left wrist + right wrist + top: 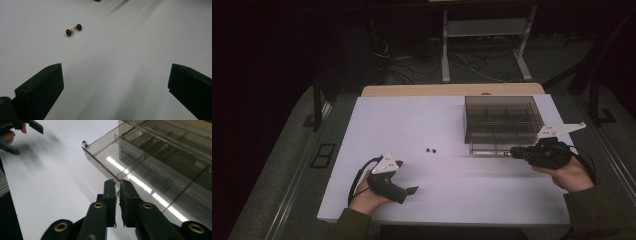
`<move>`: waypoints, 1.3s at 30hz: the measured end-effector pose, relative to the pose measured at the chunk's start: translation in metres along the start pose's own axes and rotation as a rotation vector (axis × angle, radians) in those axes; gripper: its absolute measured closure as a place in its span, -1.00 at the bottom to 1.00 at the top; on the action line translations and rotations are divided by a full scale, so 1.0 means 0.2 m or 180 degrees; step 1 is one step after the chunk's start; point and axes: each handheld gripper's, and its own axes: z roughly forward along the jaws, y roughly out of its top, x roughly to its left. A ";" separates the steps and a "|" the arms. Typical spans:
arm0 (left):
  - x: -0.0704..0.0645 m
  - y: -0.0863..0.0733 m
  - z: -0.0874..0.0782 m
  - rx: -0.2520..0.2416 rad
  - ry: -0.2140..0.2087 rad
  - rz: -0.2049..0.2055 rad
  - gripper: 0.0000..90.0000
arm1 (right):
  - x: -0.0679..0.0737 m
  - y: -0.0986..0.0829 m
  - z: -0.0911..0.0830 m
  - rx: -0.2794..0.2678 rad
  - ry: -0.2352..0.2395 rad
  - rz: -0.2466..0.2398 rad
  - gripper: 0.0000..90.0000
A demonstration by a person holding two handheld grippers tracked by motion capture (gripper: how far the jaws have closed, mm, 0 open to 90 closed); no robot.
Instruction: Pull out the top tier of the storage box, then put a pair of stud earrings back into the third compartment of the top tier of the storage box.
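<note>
two dark red beads (74, 29), joined as a pair, lie on the white worktop (412, 125) ahead and left of the left gripper (115, 92), whose jaws stand wide apart and empty. the right gripper (117, 192) has its jaws nearly closed at the front edge of the clear compartment box (160, 162), holding nothing i can make out. by my judgement the beads are not yet boxed

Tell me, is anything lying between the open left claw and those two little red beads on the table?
Nothing visible does. The left gripper has its jaws wide apart, and between it and the red beads lies bare white table. The clear box stands off to the right.
</note>
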 end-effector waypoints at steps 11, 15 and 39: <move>0.00 0.00 0.00 0.0004 0.0007 0.0006 -1.00 | 0.05 -0.08 0.04 -0.0013 0.0121 -0.0103 0.31; -0.01 0.00 0.01 0.0015 -0.0005 0.0013 -1.00 | 0.08 -0.13 0.07 -0.0031 0.0119 -0.0149 0.06; -0.01 0.02 0.03 -0.0003 -0.0041 0.0008 -1.00 | 0.16 -0.28 0.18 -0.0300 -0.0219 -0.0103 -0.59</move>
